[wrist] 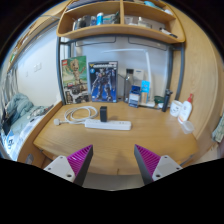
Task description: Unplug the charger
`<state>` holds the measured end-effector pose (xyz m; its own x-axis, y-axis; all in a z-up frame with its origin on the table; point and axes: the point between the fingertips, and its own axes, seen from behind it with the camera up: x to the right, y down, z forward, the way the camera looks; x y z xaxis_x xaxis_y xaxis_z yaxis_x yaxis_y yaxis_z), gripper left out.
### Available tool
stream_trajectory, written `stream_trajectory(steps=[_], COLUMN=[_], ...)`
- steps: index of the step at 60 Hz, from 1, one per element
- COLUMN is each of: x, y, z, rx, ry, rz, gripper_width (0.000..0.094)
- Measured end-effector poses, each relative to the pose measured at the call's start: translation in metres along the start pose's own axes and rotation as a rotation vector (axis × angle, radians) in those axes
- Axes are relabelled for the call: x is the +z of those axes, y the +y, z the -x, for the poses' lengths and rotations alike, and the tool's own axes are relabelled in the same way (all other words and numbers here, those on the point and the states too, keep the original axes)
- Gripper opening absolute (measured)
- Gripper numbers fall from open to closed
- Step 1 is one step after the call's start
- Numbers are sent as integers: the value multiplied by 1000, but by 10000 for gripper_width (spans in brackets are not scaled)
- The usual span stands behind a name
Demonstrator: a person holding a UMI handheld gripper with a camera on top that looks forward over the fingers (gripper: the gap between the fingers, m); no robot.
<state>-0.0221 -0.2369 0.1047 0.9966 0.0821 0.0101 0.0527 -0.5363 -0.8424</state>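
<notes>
Wooden desk (110, 140) bears a white strip (108, 124) with a black charger (103, 114) plugged in, beyond the gripper's (114, 160) spread, empty fingers.

Can't make out from here whether black charger (103, 114) actually sits plugged into white power strip (107, 124); its prongs hidden. White cable (77, 114) coils beside it, ends too small to trace. Print on boxes (90, 80) against back wall unreadable (robot figure artwork, no more). Small bottles (185, 108) at desk's far right: labels indistinct. Items on upper shelf (120, 32) too small to name. My gripper (114, 161) fingers cut off at base; only purple pads (78, 160) and pale mounts show.
</notes>
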Motion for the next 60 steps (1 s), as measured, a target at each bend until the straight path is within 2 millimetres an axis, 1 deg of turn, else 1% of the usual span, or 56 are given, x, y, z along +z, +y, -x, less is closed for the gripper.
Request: stream_trajectory(steps=[5,6,11,15,19,22,26,30,31,32,35,36,37,38,41,42,43,44,45,47,52,53,55,56,57,58,59,60], x=[41,48,91,124,158,180,205,226,230,234,243,246,248,250,254,254,254,254,254,254,257,256,254,252,249,246,240,228], y=[0,-6,-17,-33,-45,-53,-66,-77,-78,-79,-81,-82,-82,-81,-82,-83,-82,-81,-81,-81,-81,-81,-83,-86,-95,-108,-127,-147], z=[18,19,31,38,41,42,42,40,40,41,42,43,44,45,47,46,46,46,46,44,44,42,42,42,42,42,40,37], rx=[-1,0,4,6,-2,0,10,0,-2,-4,3,5,6,4,-3,-3,-4,-7,-9,-3,38,40,49,55,65,79,92,106], ry=[-32,-41,-64,-75,-76,-71,-68,-62,-61,-62,-65,-68,-71,-71,-77,-71,-68,-66,-63,-59,-47,-49,-46,-48,-50,-51,-50,-54], rz=[12,23,25,7,-2,-8,-37,-68,-72,-74,-80,-82,-82,-81,-81,-82,-78,-74,-68,-57,-39,-27,-11,-5,-13,-31,-58,-98], gripper_width=[839,843,842,844,843,830,776,645,666,599,538,551,503,514,295,240,243,209,207,174,152,137,139,121,116,107,107,108])
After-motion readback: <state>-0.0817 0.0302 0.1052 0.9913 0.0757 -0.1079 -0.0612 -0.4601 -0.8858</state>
